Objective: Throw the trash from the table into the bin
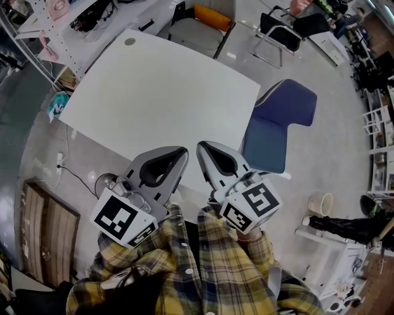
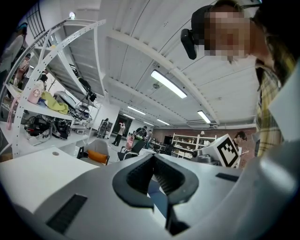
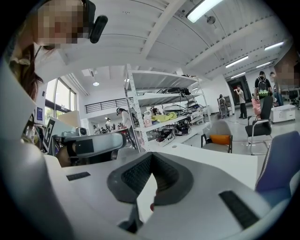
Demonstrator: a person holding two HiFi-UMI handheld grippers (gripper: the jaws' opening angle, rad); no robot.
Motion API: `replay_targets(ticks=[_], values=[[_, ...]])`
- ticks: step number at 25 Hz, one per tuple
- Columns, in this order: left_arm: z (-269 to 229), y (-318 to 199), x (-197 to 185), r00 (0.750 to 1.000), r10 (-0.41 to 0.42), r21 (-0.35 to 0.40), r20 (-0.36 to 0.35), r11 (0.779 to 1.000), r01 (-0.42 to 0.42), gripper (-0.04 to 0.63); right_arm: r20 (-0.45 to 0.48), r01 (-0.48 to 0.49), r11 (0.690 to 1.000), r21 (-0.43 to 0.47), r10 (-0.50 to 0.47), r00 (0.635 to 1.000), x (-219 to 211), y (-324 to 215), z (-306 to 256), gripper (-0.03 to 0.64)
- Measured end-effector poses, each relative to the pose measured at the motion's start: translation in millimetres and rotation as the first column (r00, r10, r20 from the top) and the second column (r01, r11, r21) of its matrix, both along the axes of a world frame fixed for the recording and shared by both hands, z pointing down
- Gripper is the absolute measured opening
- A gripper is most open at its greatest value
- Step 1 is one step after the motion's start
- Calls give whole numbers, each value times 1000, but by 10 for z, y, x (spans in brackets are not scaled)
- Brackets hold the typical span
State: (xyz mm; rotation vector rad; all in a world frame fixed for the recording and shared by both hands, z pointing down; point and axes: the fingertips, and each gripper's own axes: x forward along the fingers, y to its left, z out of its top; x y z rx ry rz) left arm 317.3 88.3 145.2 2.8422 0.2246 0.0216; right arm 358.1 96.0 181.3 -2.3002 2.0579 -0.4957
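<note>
Left gripper view shows my left gripper (image 2: 153, 158) with fingers pressed together, nothing between them. The right gripper (image 3: 151, 156) is likewise closed and empty. I hold both side by side over the near edge of the white table (image 1: 160, 92). A pale tub (image 1: 321, 203) on the floor past the blue chair (image 1: 277, 129) may be the bin.

A blue chair (image 1: 280, 126); beyond it a black chair (image 1: 277, 34), and left of that a grey chair (image 1: 200, 31) with an orange cushion (image 1: 212, 16).
</note>
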Motion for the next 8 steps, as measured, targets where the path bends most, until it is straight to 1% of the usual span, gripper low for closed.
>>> replay_targets(ticks=[8], values=[[8, -119, -39, 1000, -4, -2, 2, 1000, 4, 9, 6, -13, 1000, 3, 13, 1000, -8, -74, 1, -2]])
